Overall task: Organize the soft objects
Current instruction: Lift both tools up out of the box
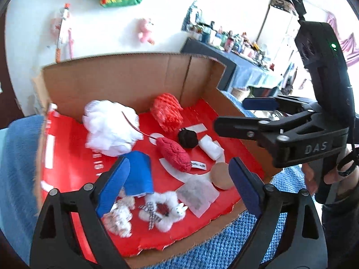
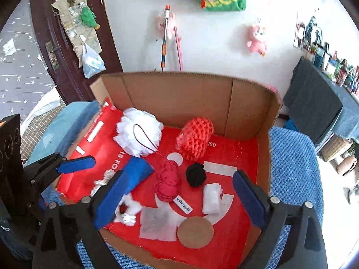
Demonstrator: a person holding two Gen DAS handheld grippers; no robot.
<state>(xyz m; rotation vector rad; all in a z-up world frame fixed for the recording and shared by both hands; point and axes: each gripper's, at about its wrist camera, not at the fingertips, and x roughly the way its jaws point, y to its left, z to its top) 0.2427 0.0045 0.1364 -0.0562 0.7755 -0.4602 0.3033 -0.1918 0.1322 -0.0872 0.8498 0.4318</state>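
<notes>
- Grippers: our left gripper (image 1: 179, 179) and right gripper (image 2: 179, 192) both stand wide open above the box (image 2: 179, 94), with nothing between the blue pads.
- The soft things lie on the red floor (image 2: 242, 157) of the box: white puff (image 2: 139, 132) and orange net (image 2: 197, 139) near the back wall, red rabbit (image 2: 168, 181) in the middle, black ball (image 2: 196, 174) just beside it, blue pad (image 2: 139, 172) to the left.
- Nearer to us lie a white roll (image 2: 211, 198), a gauze sheet (image 2: 157, 224) and a brown disc (image 2: 195, 232) — sheet and disc touch.
- Risk, as we judge it: things lie close, so a wide grip can catch two at once, for example rabbit and ball.
- The puff has a thin cord (image 2: 143, 139) reaching toward the rabbit — it may snag on a finger and drag the puff.
- Flat sheet and disc can slip from the pads.
</notes>
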